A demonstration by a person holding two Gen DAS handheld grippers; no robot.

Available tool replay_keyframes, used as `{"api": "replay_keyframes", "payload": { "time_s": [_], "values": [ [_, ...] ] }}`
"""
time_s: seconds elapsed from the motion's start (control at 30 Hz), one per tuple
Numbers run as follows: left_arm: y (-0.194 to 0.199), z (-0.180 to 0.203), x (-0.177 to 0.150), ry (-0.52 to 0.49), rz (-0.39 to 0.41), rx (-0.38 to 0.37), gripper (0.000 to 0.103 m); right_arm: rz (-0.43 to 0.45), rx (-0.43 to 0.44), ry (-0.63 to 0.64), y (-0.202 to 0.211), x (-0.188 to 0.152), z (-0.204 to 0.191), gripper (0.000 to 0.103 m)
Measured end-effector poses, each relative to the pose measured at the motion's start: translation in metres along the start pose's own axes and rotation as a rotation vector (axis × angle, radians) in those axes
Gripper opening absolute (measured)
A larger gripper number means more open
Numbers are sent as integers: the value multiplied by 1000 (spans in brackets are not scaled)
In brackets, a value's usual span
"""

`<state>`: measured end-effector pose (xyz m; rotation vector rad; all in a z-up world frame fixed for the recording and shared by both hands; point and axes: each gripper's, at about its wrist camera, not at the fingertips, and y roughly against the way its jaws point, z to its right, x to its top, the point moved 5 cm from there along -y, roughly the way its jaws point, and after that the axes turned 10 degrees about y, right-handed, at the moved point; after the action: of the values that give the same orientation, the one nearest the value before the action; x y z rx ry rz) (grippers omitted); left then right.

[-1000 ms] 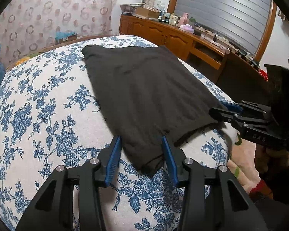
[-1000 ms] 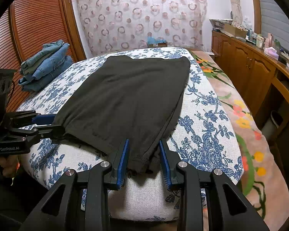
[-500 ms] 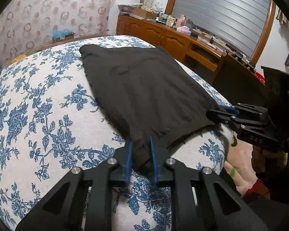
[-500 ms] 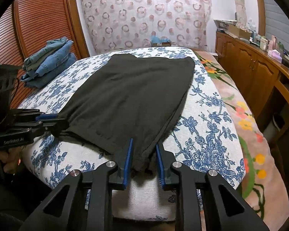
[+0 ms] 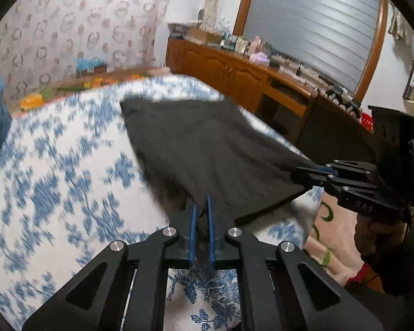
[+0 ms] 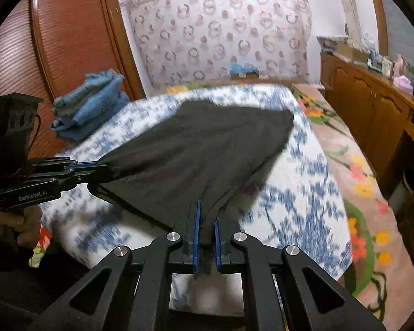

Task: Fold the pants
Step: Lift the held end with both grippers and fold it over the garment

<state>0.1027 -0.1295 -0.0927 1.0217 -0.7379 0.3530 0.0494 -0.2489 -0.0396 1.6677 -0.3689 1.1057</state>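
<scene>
The dark grey pants (image 5: pixel 207 149) lie lengthwise on the blue-flowered bed (image 5: pixel 63 171); they also show in the right wrist view (image 6: pixel 201 149). My left gripper (image 5: pixel 202 207) is shut on the near left corner of the pants. My right gripper (image 6: pixel 206 215) is shut on the near right corner. Both near corners are lifted off the bed and the near edge hangs taut between them. The far end still rests on the bed. The right gripper shows in the left wrist view (image 5: pixel 312 176), and the left gripper in the right wrist view (image 6: pixel 93 171).
A stack of folded blue jeans (image 6: pixel 93 104) sits at the bed's far left. A wooden sideboard (image 5: pixel 248 80) with several small items runs along the right. A flowered rug (image 6: pixel 367 187) covers the floor between bed and sideboard. A wooden wardrobe (image 6: pixel 69 41) stands left.
Both grippers closed on the near corners of the pants, then lifted them off the bed. The near edge is now raised and stretched; the view is blurred from motion.
</scene>
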Motion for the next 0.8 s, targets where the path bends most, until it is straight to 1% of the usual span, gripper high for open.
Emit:
{"api": "replay_keyframes", "payload": {
  "time_s": [0.07,0.2,0.4,0.53,0.57,0.6,0.67,0.73,0.8],
  "values": [
    [14,6,14,-17,36,-11,7,41,3,18,10,14,-3,8],
    [44,13,46,-49,122,1,7,129,-7,63,33,52,-6,8],
    [96,15,103,-61,258,6,7,263,-19,136,74,112,-11,8],
    [123,11,135,-75,338,41,7,321,-16,185,88,151,-18,8],
    [126,9,140,-80,354,59,7,332,-11,197,88,161,-21,8],
    [130,3,149,-90,390,113,7,339,-9,212,85,169,-23,8],
    [129,-9,162,-70,395,131,7,333,-18,238,71,185,-25,8],
    [124,-25,176,-57,399,157,7,307,12,230,48,198,-23,8],
    [117,-40,191,-47,403,186,7,287,7,246,23,215,-23,7]
  ]
}}
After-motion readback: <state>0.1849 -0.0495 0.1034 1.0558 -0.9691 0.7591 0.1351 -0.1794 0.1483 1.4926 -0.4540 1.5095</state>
